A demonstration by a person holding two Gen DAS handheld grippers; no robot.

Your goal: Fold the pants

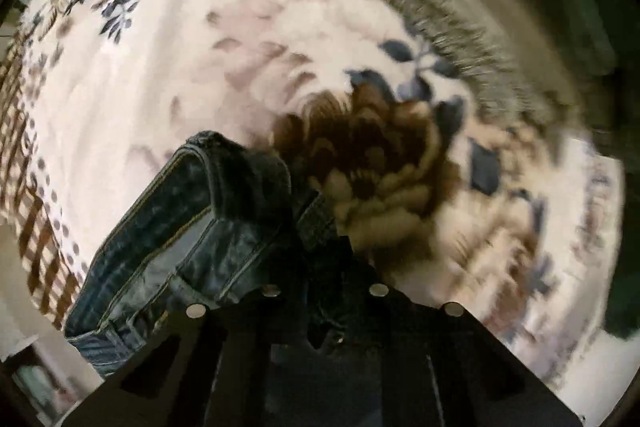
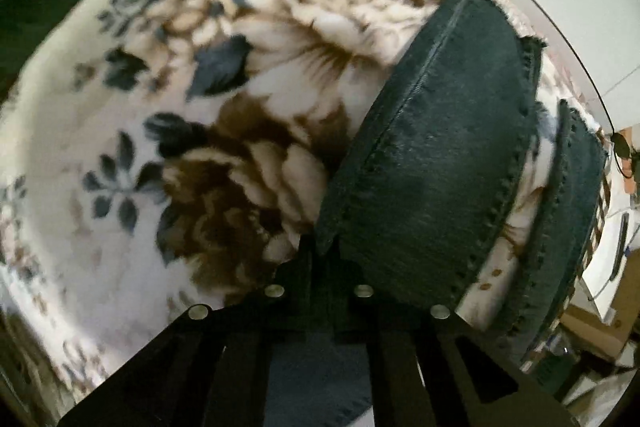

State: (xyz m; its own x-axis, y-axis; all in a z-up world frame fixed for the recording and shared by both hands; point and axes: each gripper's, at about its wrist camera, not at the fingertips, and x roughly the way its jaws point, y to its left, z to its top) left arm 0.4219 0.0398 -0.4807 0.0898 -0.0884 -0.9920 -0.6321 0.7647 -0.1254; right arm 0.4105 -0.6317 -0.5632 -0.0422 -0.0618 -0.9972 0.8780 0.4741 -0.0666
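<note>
Left gripper [image 1: 325, 227] is clenched on the jeans [image 1: 192, 223]: both black fingers pinch in tight w/ dark denim bunched between them, no gap showing. From the pinch the jeans trail down-left in the left wrist view, raised above the blanket [image 1: 168, 75], w/ a folded hem edge at the top, tan double stitching along the seams and a paler faded panel between them. Denim looks heavy, stiff, washed dark blue-black. Right gripper [image 2: 320, 255] is likewise closed on jeans fabric, fingers nearly together w/ a fold of cloth caught at the tips. From there one pant leg [image 2: 440, 155] runs up-right as a broad dark band, fine twill weave, raised seam down one side and serged, toothed stitching along the other; looks inside-out. A second leg [image 2: 576, 187] lies just beside it to the right, same serged edge, a strip of blanket showing between the two. Blanket underneath is plush, fuzzy fleece, cream ground w/ big brown-and-beige blooms [image 2: 240, 187] and slate-blue leaves [image 2: 218, 67]; in the left view it has a brown check border w/ dots on the left side and a shaggy grey-brown trim [image 1: 420, 3] along the far edge. Much of the left view is motion-blurred.
</note>
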